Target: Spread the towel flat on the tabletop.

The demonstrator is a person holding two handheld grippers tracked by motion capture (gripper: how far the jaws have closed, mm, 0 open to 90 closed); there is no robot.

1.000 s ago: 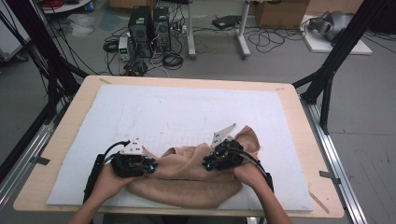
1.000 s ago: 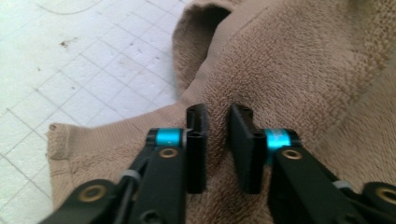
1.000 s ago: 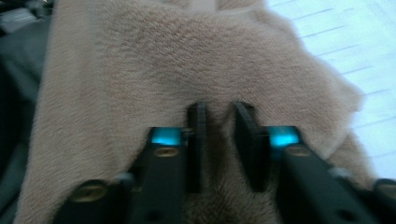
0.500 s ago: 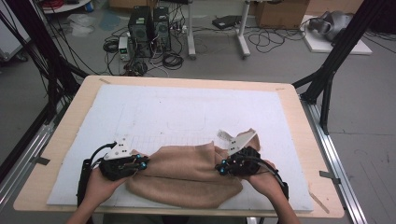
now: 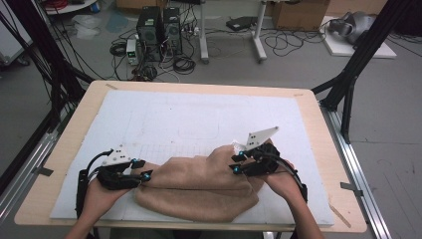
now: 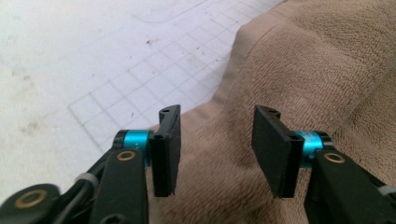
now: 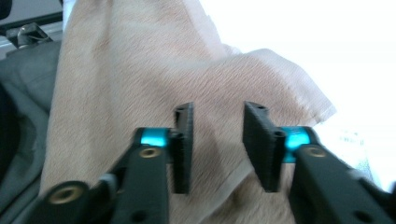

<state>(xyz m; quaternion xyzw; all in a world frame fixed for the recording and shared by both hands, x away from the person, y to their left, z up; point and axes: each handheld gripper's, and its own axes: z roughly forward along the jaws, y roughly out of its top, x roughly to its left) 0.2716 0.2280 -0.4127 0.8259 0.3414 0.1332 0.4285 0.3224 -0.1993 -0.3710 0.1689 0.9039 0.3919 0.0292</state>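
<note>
At lower left the left hand-held gripper (image 5: 143, 169) and at right the right hand-held gripper (image 5: 234, 162) have just been opening, jaws apart and empty over the folded tan towel (image 5: 199, 186) low on the surface (image 5: 308, 107), so squaring likely remains.

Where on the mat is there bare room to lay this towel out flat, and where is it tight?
The white mat is bare from its far edge to the beige towel, across its whole width. There is a smaller bare strip right of the right gripper. The near edge is crowded: the bunched towel lies there between the left gripper and the right one, both hands alongside.
</note>
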